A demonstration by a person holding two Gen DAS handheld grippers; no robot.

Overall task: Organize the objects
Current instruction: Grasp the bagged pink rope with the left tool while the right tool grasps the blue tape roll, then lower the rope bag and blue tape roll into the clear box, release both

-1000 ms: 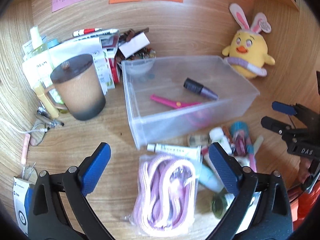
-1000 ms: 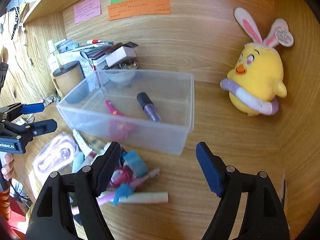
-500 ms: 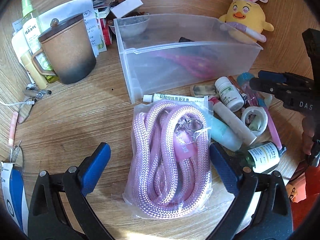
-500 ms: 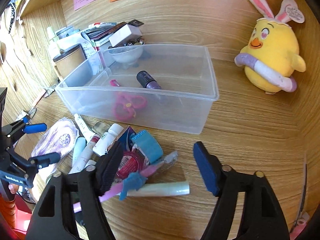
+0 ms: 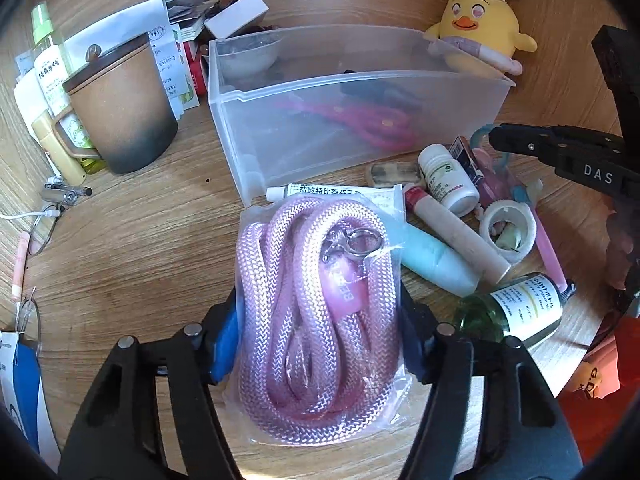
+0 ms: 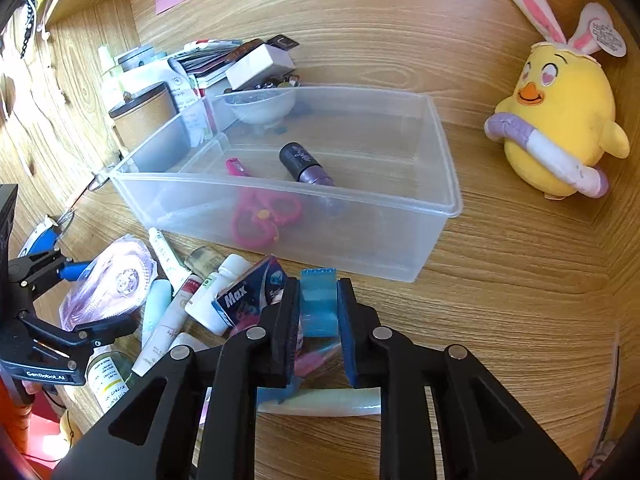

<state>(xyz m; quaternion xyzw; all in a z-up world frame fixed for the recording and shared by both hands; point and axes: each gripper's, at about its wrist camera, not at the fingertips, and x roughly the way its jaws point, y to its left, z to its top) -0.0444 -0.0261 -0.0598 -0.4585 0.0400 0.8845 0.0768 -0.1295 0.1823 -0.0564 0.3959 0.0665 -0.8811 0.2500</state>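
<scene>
The left gripper (image 5: 320, 340) pinched the bagged pink rope (image 5: 320, 312) on the desk (image 5: 140, 260), just before the clear box (image 5: 320, 136). The right gripper (image 6: 318, 320) pressed on a blue tape roll (image 6: 318, 300) — in the pile beside that box, which held pink scissors (image 6: 264, 216).

left gripper (image 5: 318, 340) pinching bagged pink rope (image 5: 320, 304)

The left gripper (image 5: 318, 340) is matte black plastic with cut-out triangular arms, silver rivets at the joints and blue pads (image 5: 225, 334) on its fingers. The right gripper (image 6: 318, 320) matches it, with black arms, silver pivot pins and dark blue pads (image 6: 347, 344). White lettering marks both bodies.
</scene>
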